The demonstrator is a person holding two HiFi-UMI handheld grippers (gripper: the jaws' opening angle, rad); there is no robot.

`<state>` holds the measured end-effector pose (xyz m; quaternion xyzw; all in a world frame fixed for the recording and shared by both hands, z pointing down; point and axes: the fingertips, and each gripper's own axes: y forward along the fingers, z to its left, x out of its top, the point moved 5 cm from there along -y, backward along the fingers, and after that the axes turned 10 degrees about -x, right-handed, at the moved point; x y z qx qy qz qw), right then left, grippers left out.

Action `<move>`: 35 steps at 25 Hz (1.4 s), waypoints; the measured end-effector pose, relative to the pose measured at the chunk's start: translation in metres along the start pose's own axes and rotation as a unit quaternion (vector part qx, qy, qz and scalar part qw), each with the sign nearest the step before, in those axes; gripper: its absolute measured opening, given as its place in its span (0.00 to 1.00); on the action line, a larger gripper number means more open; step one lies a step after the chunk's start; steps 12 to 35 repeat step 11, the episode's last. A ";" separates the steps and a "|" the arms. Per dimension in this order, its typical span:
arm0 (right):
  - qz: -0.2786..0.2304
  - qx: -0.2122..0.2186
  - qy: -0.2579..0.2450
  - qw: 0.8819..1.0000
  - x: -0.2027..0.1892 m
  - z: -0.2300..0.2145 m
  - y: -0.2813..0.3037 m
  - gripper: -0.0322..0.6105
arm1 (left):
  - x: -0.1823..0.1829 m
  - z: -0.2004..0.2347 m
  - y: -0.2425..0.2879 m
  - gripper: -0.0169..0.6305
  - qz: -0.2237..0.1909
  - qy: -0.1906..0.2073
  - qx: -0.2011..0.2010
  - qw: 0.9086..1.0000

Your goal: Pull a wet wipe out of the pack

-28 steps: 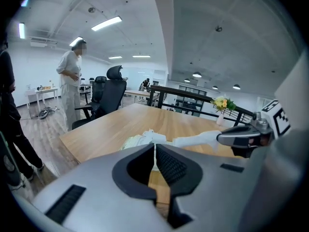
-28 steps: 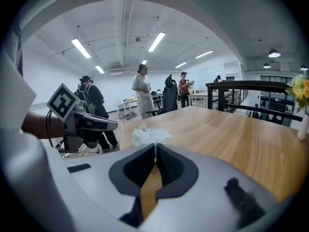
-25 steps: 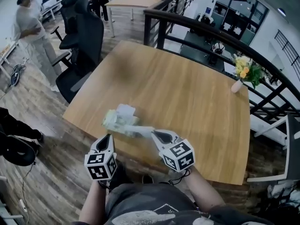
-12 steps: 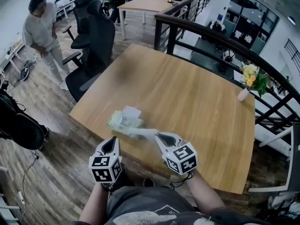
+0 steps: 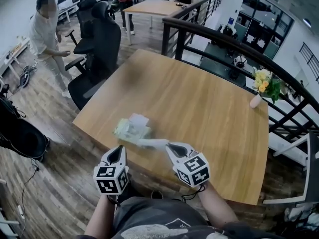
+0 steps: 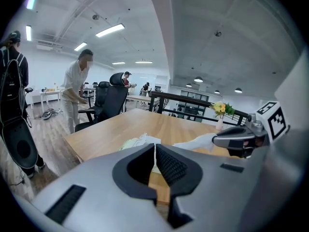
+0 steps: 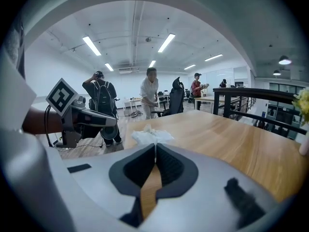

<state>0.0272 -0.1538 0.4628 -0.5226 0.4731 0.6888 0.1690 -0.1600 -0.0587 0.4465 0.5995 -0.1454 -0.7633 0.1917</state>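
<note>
A green and white wet wipe pack (image 5: 130, 129) lies near the front left edge of the wooden table (image 5: 199, 98). A white wipe (image 5: 152, 143) stretches from the pack to my right gripper (image 5: 168, 145), which is shut on its end. In the right gripper view the wipe (image 7: 152, 135) runs from the crumpled heap straight into the shut jaws. My left gripper (image 5: 118, 148) hangs just off the pack's near left side, shut, and I see nothing between its jaws. From the left gripper view the pack (image 6: 136, 141) lies beyond the jaw tips and the right gripper (image 6: 216, 140) holds the wipe (image 6: 195, 141).
A small vase of yellow flowers (image 5: 256, 98) stands at the table's far right corner. A black office chair (image 5: 99, 44) sits off the far left corner, with a person (image 5: 47, 34) beyond it. A dark railing (image 5: 224, 36) runs behind the table. A black bag (image 5: 20, 136) rests on the floor at left.
Both grippers and the stretched wipe stay much as they were. The person at the back left has shifted, and the head view has moved slightly.
</note>
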 end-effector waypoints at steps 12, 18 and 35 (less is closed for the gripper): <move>-0.003 -0.005 0.003 1.000 -0.002 0.009 -0.009 0.10 | -0.003 -0.006 -0.011 0.05 -0.004 0.004 -0.004 1.000; -0.003 -0.005 0.003 1.000 -0.002 0.009 -0.009 0.10 | -0.003 -0.006 -0.011 0.05 -0.004 0.004 -0.004 1.000; -0.003 -0.005 0.003 1.000 -0.002 0.009 -0.009 0.10 | -0.003 -0.006 -0.011 0.05 -0.004 0.004 -0.004 1.000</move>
